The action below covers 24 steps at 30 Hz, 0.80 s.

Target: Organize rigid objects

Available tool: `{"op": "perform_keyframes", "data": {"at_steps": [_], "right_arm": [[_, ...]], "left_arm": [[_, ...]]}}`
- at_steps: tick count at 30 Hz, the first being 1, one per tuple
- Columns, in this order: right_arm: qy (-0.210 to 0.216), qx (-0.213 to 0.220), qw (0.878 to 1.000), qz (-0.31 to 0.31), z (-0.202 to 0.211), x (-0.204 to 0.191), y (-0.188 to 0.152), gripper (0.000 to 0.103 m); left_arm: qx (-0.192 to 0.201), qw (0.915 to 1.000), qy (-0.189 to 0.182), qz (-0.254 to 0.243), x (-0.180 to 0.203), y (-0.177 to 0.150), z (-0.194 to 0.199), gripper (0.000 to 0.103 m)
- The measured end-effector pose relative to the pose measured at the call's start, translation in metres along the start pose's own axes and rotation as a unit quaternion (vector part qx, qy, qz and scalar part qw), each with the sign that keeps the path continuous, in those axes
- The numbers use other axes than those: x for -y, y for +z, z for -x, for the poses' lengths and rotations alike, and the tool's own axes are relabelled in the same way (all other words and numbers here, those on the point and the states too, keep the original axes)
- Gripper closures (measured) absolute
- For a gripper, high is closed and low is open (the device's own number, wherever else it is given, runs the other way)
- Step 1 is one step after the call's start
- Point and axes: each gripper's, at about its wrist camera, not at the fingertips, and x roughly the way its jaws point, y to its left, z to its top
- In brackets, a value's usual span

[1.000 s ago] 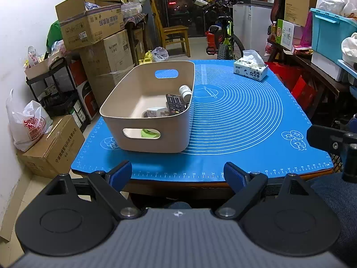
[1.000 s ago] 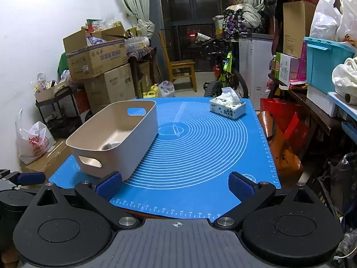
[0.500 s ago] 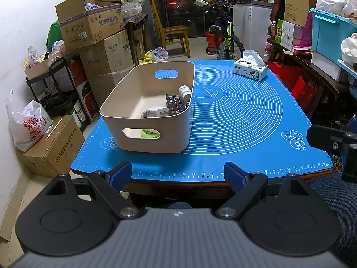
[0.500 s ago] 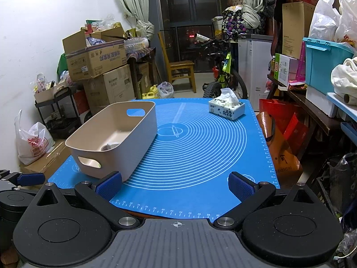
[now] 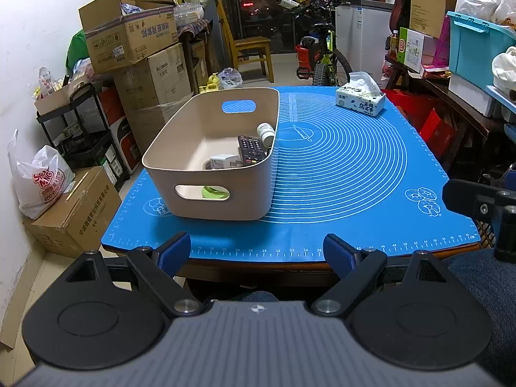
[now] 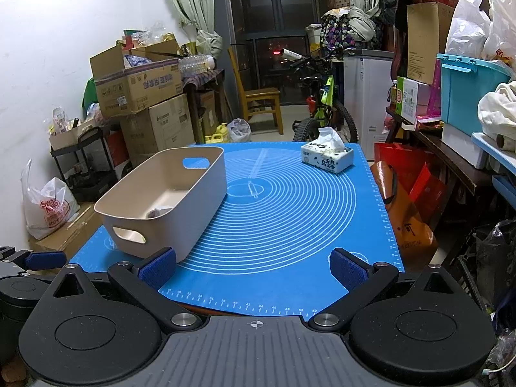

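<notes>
A beige plastic bin (image 5: 245, 193) stands on the left of the blue mat (image 5: 338, 174). Inside it lie a black remote (image 5: 250, 150), a white bottle (image 5: 266, 132), a small white box (image 5: 224, 161) and a green roll (image 5: 214, 192) seen through the handle hole. The bin also shows in the right wrist view (image 6: 193, 213). My left gripper (image 5: 256, 251) is open and empty, held off the table's near edge. My right gripper (image 6: 253, 267) is open and empty, over the mat's near edge, right of the bin.
A tissue box (image 5: 360, 100) sits at the mat's far right corner. Cardboard boxes (image 5: 129, 38), a black shelf cart (image 5: 77, 119) and a white plastic bag (image 5: 42, 177) crowd the left. A bicycle (image 6: 319, 109), a wooden chair (image 6: 258, 96) and shelves with a teal bin (image 6: 467, 90) stand behind and right.
The right wrist view has risen and drawn back slightly, so the bin and mat sit lower in it. The left gripper has not moved.
</notes>
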Motion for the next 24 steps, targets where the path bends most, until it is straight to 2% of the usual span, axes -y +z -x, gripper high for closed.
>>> {"op": "perform_keyframes", "data": {"at_steps": [24], "right_arm": [[-0.001,-0.001,1.0,-0.001,0.001,0.001,-0.001,0.003]], "left_arm": [[0.001,1.0,-0.003,-0.004,0.009,0.0,0.001,0.014]]}}
